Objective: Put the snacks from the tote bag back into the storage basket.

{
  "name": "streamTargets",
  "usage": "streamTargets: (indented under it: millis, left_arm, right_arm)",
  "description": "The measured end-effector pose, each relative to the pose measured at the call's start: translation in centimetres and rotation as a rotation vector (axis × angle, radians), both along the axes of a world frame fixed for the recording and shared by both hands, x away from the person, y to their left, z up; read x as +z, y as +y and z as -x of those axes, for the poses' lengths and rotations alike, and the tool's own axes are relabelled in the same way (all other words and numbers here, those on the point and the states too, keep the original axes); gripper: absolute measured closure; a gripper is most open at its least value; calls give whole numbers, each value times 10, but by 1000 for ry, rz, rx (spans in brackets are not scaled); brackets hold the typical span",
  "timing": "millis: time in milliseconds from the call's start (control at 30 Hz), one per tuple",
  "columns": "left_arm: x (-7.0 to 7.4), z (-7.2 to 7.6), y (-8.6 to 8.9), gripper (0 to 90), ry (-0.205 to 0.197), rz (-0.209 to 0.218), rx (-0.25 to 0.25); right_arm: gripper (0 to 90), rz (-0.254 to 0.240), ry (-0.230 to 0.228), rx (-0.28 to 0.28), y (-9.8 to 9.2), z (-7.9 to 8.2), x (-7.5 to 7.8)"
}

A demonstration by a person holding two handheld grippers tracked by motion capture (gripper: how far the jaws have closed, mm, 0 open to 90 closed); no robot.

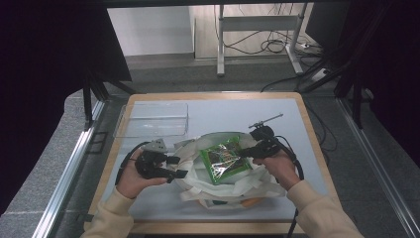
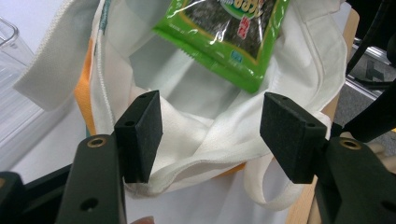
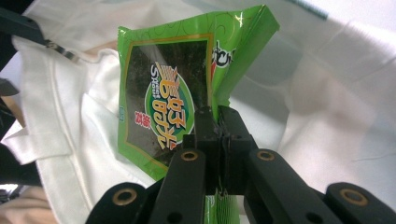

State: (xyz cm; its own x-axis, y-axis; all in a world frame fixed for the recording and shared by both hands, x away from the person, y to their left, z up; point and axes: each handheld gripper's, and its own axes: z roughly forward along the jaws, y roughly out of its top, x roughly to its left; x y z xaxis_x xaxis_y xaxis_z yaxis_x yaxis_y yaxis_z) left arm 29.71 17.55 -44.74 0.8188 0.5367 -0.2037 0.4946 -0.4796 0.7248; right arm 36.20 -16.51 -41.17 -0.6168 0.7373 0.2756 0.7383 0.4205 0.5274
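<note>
Right gripper (image 3: pixel 219 135) fingers clamp the green snack packet's (image 3: pixel 173 93) edge, hiding its corner. Left gripper (image 2: pixel 210 135) fingers stand apart at the white bag's (image 2: pixel 201 126) rim; bag's inside is hard to make out.

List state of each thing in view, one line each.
green snack packet: sealed, held over the bag mouth.
white cloth bag: lying open.
clear plastic tray: empty, upright.
right gripper: shut on packet edge.
left gripper: open at bag rim.

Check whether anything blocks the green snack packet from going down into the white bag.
Nothing visible does. The right gripper pinches the green snack packet by its edge above the white bag, whose mouth gapes beneath it. The left gripper, jaws apart, sits at the bag's rim, not across the opening.
</note>
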Motion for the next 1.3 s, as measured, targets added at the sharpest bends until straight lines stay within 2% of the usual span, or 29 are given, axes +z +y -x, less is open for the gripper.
streamTargets:
  millis: [100, 333, 533, 800, 867, 1133, 1300]
  left_arm:
    - [0, 0, 0, 388, -4, 0, -2]
    - [0, 0, 1, 386, -4, 10, 6]
    - [3, 0, 4, 385, -10, 15, 5]
    - [9, 1, 7, 384, -45, 25, 19]
    - [10, 0, 7, 384, -35, 41, 11]
    - [17, -1, 3, 383, -52, 20, 6]
    - [24, -1, 0, 383, -67, 10, 4]
  right_arm:
    - [871, -4, -30, 35, -2, 2, 8]
    - [871, -5, -71, 81, -4, 4, 22]
    - [871, -22, -137, 139, -7, 3, 36]
    - [871, -17, -169, 173, -8, 2, 37]
    - [871, -15, -172, 182, -8, 2, 37]
    - [871, 1, -202, 245, -2, 3, 44]
    - [871, -1, -221, 263, -2, 4, 45]
